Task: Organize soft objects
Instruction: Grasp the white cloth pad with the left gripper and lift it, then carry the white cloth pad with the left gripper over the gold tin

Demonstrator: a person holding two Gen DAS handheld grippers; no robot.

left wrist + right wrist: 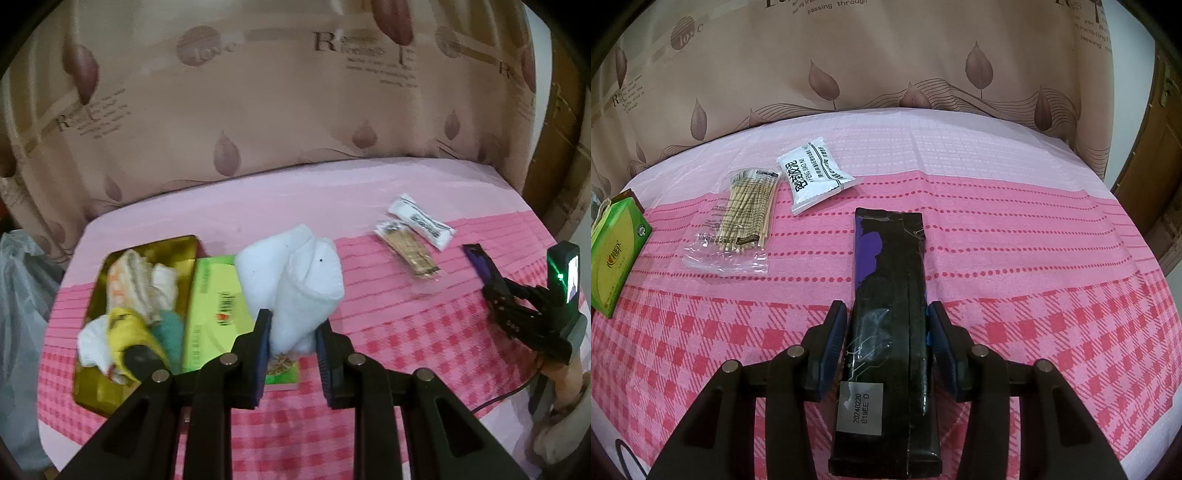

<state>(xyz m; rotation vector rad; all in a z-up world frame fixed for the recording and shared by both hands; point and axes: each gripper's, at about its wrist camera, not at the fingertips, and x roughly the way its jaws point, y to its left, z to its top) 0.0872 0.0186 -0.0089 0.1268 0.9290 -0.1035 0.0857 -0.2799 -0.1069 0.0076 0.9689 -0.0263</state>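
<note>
Where the left gripper reaches out over the bench, its fingers are closed on the lower end of a folded white cloth, which stands nearly upright between them, its long axis rising away from the fingers and its rounded folds uppermost. Just left of it lies a green box, and touching that box's left side sits a gold tin tray holding a crumpled heap of soft things: a white cloth, a yellow one, a teal one and a pale patterned one. The right gripper has its fingers on either side of a long black and purple box, against or just beside its two long sides; the box lies flat and points straight away toward the curtain. Farther out on the pink checked cover lie a clear bag of wooden sticks and, just beyond it, a white sachet.
</note>
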